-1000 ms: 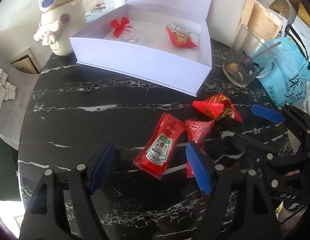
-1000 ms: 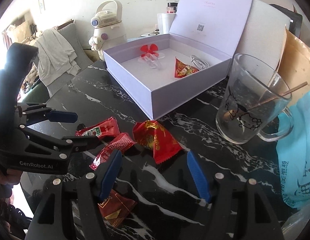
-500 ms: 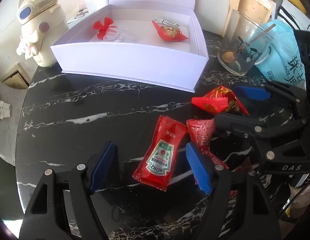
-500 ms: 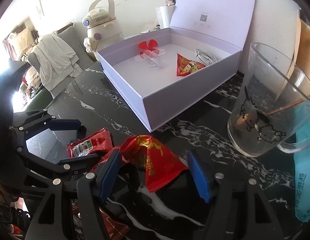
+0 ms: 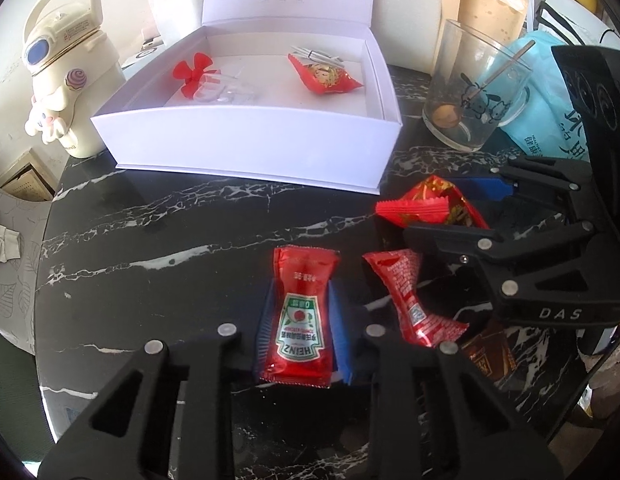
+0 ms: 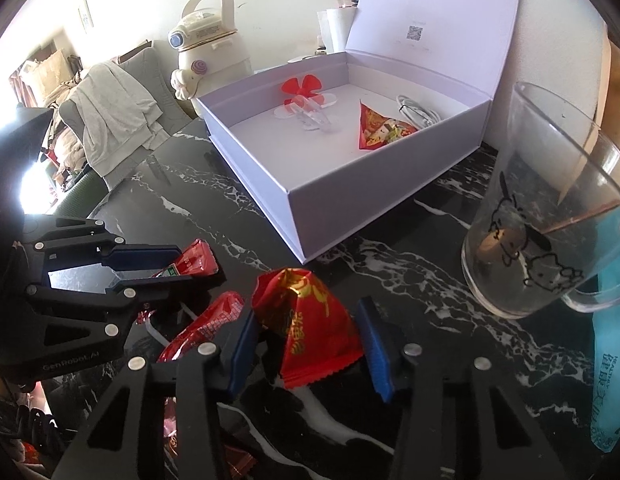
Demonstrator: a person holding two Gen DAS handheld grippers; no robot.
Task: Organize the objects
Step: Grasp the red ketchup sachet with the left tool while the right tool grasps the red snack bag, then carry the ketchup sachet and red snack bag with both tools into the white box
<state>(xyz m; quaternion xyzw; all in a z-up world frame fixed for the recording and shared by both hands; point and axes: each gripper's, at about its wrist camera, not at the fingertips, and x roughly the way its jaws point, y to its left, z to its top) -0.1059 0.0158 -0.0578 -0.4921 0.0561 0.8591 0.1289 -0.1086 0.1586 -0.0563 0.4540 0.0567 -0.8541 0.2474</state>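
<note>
Left hand-held gripper clamps ketchup sachet; right hand-held gripper, part-open, straddles snack packet: slippery film risks slipping.

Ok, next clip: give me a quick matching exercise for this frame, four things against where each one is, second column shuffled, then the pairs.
Things:
1. Heinz ketchup packet
2. large red snack packet
3. red propeller toy
4. spoon

Places:
A. inside the open white box
B. between the fingers of the left gripper
C. leaning in the glass mug
D. between the fingers of the right gripper

Pairs: 1-B, 2-D, 3-A, 4-C
</note>
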